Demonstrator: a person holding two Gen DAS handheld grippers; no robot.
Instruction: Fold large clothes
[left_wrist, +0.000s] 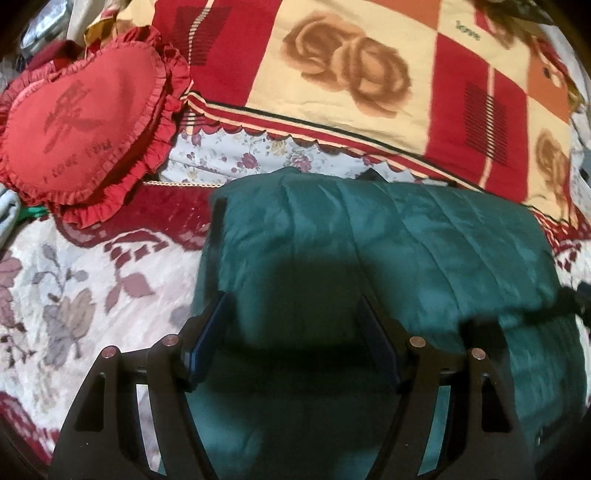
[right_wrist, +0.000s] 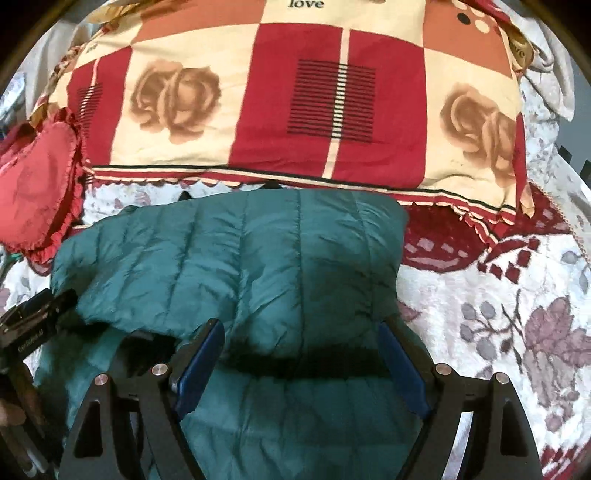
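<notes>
While the teal quilted puffer jacket (right_wrist: 236, 258) lies folded over on the bed, its doubled edge running across both wrist views just short of the big red-and-cream checked pillow with brown roses (right_wrist: 280, 99), both tools hang above it with nothing in their grip. The left gripper (left_wrist: 291, 332) has its blue-padded fingers (left_wrist: 207, 343) spread wide over the jacket's left half, and the right gripper (right_wrist: 301, 354) stands just as wide over the right half (no cloth is pinched between either pair, as far as the views show). The fold looks puffy and a little uneven: in the right wrist view the upper layer ends in a crumpled lip over the lower layer, with a dark gap beneath it. To do this step well, I would judge that the next grasp should take the two near corners or side edges level with each other, so the padded fabric comes over squarely rather than skewed. Slippery, air-filled material tends to spring back, so pressing it flat before letting go seems wise. The red heart-shaped frilled cushion (left_wrist: 81, 122) sits close to the jacket's far left corner on the floral white-and-maroon bedspread (left_wrist: 74, 288) and could be nudged by a wide swing.
</notes>
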